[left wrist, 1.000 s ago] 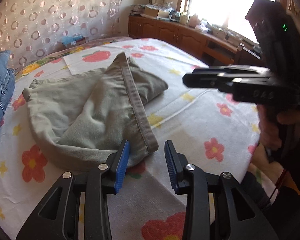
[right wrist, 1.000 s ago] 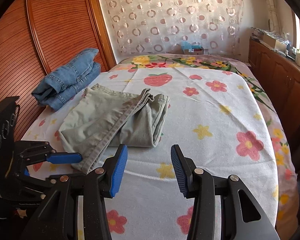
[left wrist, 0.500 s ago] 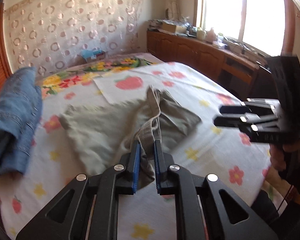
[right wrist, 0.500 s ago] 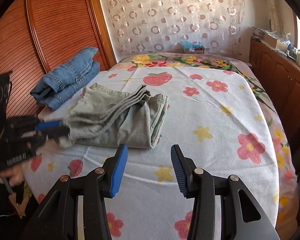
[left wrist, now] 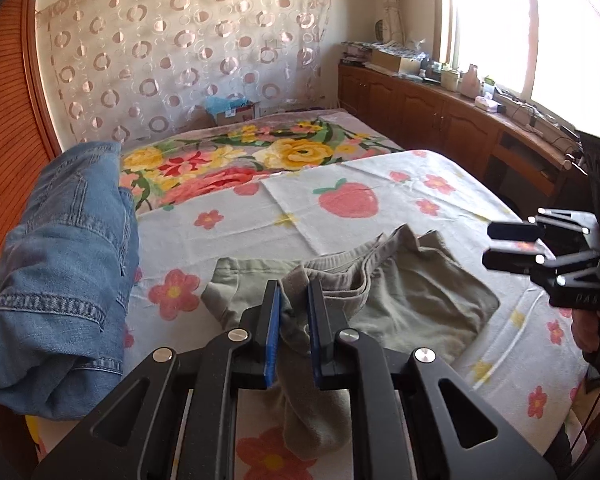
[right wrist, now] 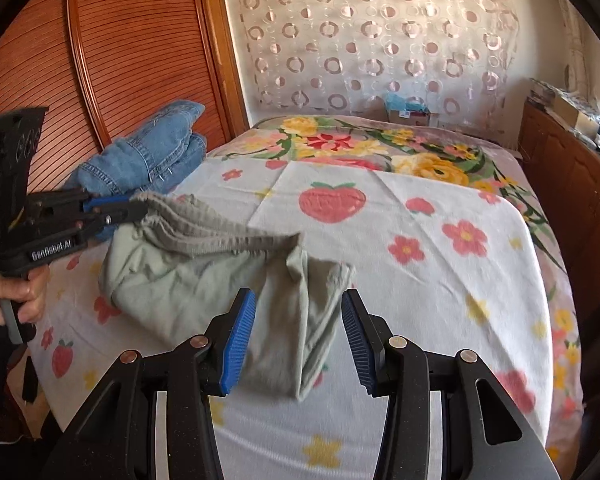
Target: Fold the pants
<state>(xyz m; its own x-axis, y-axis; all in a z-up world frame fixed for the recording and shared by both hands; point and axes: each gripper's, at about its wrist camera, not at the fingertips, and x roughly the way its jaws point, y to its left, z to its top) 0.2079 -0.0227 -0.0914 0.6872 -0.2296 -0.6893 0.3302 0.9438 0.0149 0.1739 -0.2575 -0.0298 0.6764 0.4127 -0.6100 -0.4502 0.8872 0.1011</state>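
The grey-green pants (left wrist: 412, 296) lie partly folded on the flowered bed sheet (left wrist: 340, 208). My left gripper (left wrist: 294, 320) is shut on a bunched edge of the pants, lifting it off the bed; it shows at the left of the right wrist view (right wrist: 136, 210), pulling the ribbed waistband taut. The pants (right wrist: 204, 264) stretch from there toward my right gripper (right wrist: 298, 340), which is open and empty just above their near end. The right gripper also shows at the right of the left wrist view (left wrist: 500, 244).
Folded blue jeans (left wrist: 60, 280) lie at the bed's left side by a wooden slatted wardrobe (right wrist: 100, 60). A wooden cabinet (left wrist: 440, 120) with clutter runs along the right under the window. A tissue box (right wrist: 406, 106) stands at the bed's head.
My left gripper closed on the edge of the pants and lifted it up and to the left, dragging the pants. My right gripper stayed open and came nearer the pants.
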